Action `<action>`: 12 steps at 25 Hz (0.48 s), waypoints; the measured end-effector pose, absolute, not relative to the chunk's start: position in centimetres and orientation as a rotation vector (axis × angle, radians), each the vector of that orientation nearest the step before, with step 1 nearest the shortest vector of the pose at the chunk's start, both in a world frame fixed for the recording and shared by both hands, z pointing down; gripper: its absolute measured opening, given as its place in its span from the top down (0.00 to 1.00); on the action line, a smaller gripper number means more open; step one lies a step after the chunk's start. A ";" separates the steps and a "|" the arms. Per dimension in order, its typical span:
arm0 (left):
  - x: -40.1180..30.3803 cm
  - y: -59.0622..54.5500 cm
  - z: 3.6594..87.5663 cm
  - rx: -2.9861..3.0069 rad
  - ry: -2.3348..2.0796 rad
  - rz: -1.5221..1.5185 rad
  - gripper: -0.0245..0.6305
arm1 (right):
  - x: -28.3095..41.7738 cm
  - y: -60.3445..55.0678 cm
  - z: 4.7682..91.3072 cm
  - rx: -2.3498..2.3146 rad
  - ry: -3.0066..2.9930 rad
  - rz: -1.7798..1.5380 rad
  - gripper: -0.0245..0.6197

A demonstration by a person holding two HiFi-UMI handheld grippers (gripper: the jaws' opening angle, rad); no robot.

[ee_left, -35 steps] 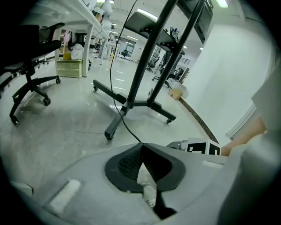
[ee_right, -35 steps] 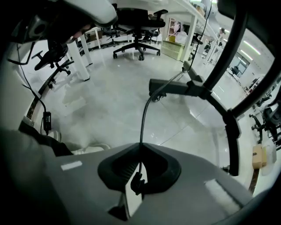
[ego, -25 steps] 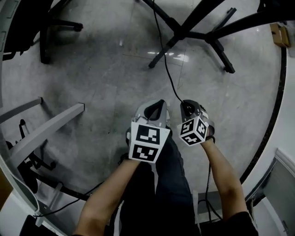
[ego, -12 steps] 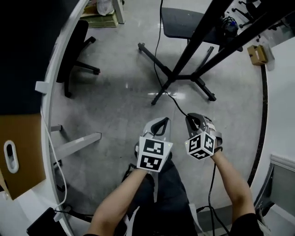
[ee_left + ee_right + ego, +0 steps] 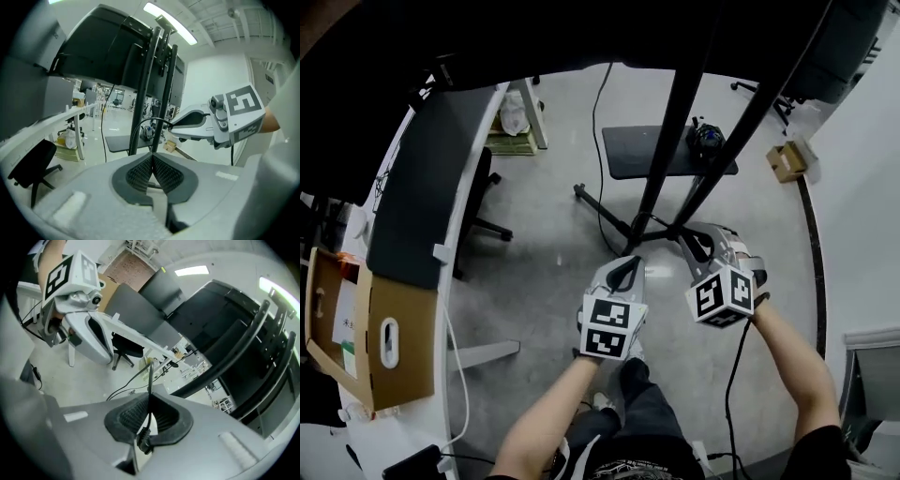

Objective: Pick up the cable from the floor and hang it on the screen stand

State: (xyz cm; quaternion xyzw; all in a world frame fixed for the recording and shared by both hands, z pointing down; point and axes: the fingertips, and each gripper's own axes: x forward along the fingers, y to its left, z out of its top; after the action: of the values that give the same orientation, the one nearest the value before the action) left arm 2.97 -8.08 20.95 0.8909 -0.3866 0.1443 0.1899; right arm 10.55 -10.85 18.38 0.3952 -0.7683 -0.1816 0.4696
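Right gripper [image 5: 149, 394]: jaws closed on the cable [image 5: 151, 374]. The thin black cord is pinched between the ribbed pads, with its ribbed plug end sitting behind the pads toward the gripper body. The free run leaves the tips, rises a little, then bends off to the left of the right gripper view and down toward the floor [image 5: 534, 281]. Left gripper [image 5: 152, 155]: jaws brought together, pads touching at the tips, nothing between them. Head view: both grippers are side by side at lower centre of the frame, the left one just left of centre, the right one slightly higher and to its right, not touching. The right gripper's tips show near the screen stand [image 5: 661, 159], whose two black poles slant from top centre down to spread legs at mid-frame. Left gripper view: the cable arcs from the right gripper's tips across to the poles at centre frame; contact with the poles cannot be told. Another length of black cord hangs below the right wrist at lower right of the head view. Screen [image 5: 581, 37]: a dark mass across the top edge. Black shelf [image 5: 628, 155] at the stand, upper centre. Desk [image 5: 417, 202] runs along the left, with a cardboard box [image 5: 380, 342] by it at lower left and a black chair [image 5: 480, 202] beside its edge. Small box [image 5: 786, 159] on the floor at upper right.
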 end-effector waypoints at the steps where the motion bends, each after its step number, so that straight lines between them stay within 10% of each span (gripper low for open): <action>1: 3.3 -8.6 19.5 2.527 -1.090 0.393 0.96 | 10.6 -11.4 16.6 0.979 -1.884 -0.472 0.93; 12: 6.7 -14.4 4.6 2.723 -1.142 0.203 0.96 | 11.6 -18.2 -2.0 1.057 -1.883 -0.734 0.92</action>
State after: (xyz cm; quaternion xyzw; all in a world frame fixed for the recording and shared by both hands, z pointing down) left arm 6.72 -14.38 4.63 0.9162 -0.3843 0.0683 0.0907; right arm 11.61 -18.18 -2.03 0.4212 -0.7503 -0.2925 0.4173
